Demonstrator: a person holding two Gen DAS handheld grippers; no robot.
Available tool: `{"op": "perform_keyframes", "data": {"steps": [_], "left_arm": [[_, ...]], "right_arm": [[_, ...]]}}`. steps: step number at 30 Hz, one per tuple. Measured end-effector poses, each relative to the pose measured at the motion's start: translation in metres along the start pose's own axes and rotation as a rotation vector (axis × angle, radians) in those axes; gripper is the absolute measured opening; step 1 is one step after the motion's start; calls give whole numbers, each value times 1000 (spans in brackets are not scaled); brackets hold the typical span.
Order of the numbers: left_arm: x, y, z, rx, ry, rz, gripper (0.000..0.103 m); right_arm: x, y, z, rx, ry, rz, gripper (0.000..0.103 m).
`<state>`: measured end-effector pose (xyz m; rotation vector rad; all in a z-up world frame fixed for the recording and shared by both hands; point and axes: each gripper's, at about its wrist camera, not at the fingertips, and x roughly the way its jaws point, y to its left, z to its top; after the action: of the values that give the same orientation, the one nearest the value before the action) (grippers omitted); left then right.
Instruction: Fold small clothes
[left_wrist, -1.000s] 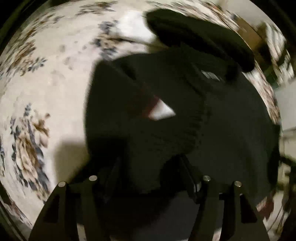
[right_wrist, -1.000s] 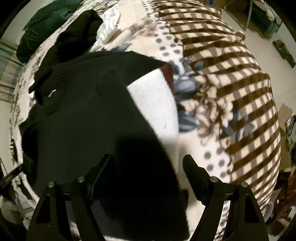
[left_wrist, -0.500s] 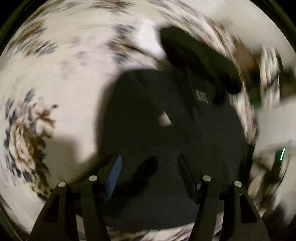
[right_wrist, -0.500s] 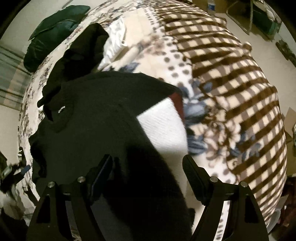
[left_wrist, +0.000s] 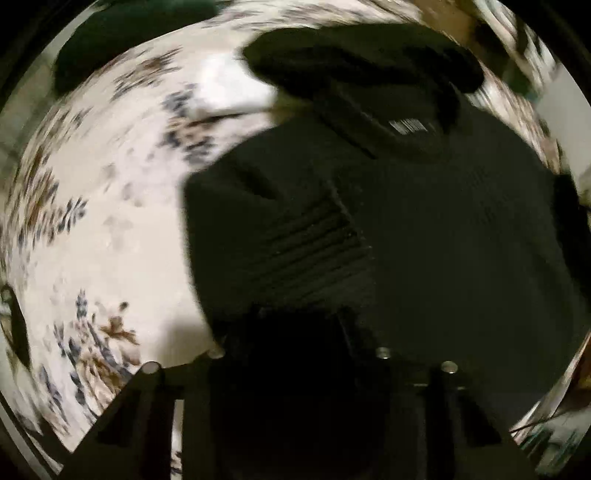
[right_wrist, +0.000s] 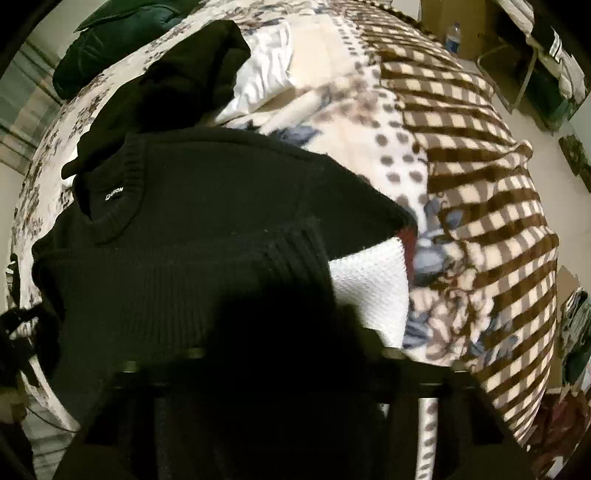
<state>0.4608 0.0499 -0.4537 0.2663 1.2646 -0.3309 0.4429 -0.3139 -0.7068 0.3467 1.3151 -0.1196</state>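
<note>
Both tongs are closing on the black sweater (right_wrist: 207, 229)'s dark hem; the grip itself is hidden in shadow.

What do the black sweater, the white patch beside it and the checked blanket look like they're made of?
Black sweater: knit yarn, probably wool or acrylic, matte; ribbed rows show at collar and hem.
White patch: also a knit, with a bumpy waffle-like texture; the fibre cannot be told.
Checked blanket: plush fleece, likely synthetic; its brown and cream squares have soft, fuzzy edges.
</note>
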Motion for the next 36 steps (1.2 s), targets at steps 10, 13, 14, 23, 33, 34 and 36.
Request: {"op": "perform_keyframes", "data": {"steps": [10, 13, 14, 23, 33, 34, 36], "left_arm": [[27, 82, 19, -322, 6, -133, 43], [16, 108, 2, -509, -2, -270, 48], [6, 115, -6, -567, -20, -298, 54], [-57, 124, -156, -1021, -74, -535, 92], [15, 79, -178, -1131, -57, -563, 93], [21, 81, -177, -1160, -72, -555, 93], [26, 82, -178, -1219, -93, -537, 93]], "right_arm": [[-7, -8, 11, 68, -54, -22, 11], [8, -21, 20, 131, 60, 45, 17], [2, -26, 19, 155, 68, 81, 22], [-59, -95, -121, 593, 124, 297, 95], [38, -83, -202, 929, 128, 651, 100], [41, -82, -201, 936, 96, 660, 100], [44, -81, -193, 965, 35, 663, 100]]}}
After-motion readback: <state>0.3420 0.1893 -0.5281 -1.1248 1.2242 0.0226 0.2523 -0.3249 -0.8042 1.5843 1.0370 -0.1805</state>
